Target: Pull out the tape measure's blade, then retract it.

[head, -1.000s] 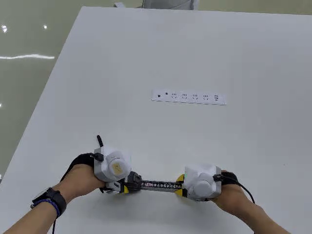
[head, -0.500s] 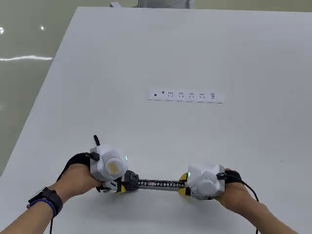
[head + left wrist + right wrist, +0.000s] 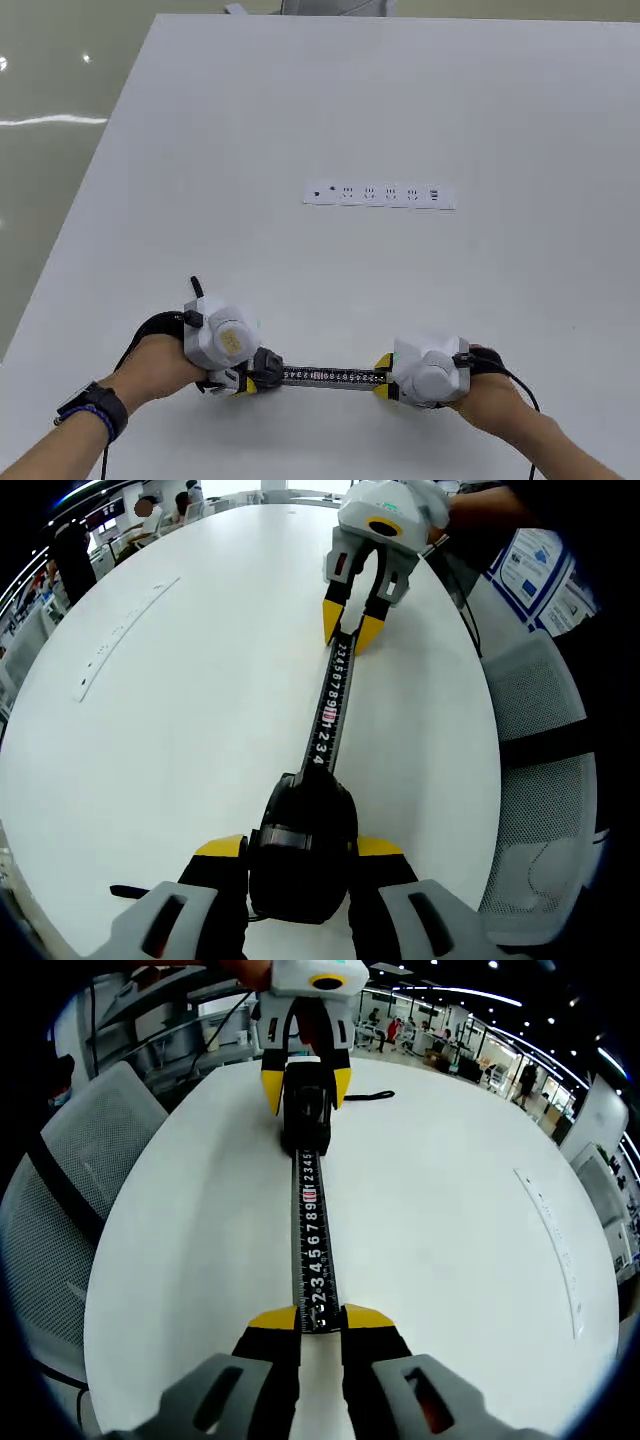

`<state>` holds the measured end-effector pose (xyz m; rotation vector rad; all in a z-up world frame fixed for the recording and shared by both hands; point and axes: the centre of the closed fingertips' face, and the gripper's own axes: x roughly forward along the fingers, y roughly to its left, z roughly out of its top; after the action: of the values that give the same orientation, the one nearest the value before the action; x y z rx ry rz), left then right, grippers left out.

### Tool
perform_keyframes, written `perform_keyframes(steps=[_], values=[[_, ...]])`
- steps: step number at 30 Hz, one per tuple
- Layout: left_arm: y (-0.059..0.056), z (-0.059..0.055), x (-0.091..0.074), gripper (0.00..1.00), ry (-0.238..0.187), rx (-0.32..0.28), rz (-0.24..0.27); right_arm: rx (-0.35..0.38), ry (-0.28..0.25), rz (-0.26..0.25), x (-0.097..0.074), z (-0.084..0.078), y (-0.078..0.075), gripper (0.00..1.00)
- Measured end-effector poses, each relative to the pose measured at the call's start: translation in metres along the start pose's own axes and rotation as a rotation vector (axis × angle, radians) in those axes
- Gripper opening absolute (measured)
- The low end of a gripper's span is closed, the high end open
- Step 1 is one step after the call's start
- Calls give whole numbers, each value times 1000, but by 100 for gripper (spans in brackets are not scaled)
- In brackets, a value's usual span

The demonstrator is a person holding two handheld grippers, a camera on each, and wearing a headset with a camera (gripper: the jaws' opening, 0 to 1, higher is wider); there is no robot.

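Observation:
My left gripper (image 3: pixel 248 382) (image 3: pixel 299 847) is shut on the black tape measure case (image 3: pixel 266 369) (image 3: pixel 303 844) (image 3: pixel 306 1112) near the table's front edge. The black blade (image 3: pixel 330 377) (image 3: pixel 331 700) (image 3: pixel 310 1235) with white numbers runs rightward from the case, low over the table. My right gripper (image 3: pixel 384 376) (image 3: pixel 318 1317) is shut on the blade's end. In the left gripper view the right gripper (image 3: pixel 353 632) pinches the blade tip at the far end. In the right gripper view the left gripper (image 3: pixel 304 1082) straddles the case.
A white power strip (image 3: pixel 379 195) (image 3: pixel 125 630) (image 3: pixel 553 1240) lies flat on the white table (image 3: pixel 350 120) beyond the grippers. Mesh office chairs (image 3: pixel 535 770) (image 3: pixel 70 1160) stand past the table's near edge. Glossy floor (image 3: pixel 60 120) lies to the left.
The right gripper has moved to the right with the blade end, so more blade shows between the grippers. The left gripper and case have stayed put. The head camera has shifted slightly.

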<state>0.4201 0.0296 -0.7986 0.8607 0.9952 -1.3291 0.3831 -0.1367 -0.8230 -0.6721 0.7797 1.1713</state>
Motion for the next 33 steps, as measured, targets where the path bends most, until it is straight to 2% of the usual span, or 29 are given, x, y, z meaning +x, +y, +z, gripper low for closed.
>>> perform_keyframes(steps=[7, 12, 33], values=[[0, 0, 0, 36, 1, 0, -1, 0, 4, -1, -1, -4, -1, 14], [1, -1, 0, 36, -7, -8, 3, 9, 10, -5, -8, -13, -2, 14], [1, -1, -1, 36, 0, -7, -3, 14, 23, -9, -19, -27, -3, 14]])
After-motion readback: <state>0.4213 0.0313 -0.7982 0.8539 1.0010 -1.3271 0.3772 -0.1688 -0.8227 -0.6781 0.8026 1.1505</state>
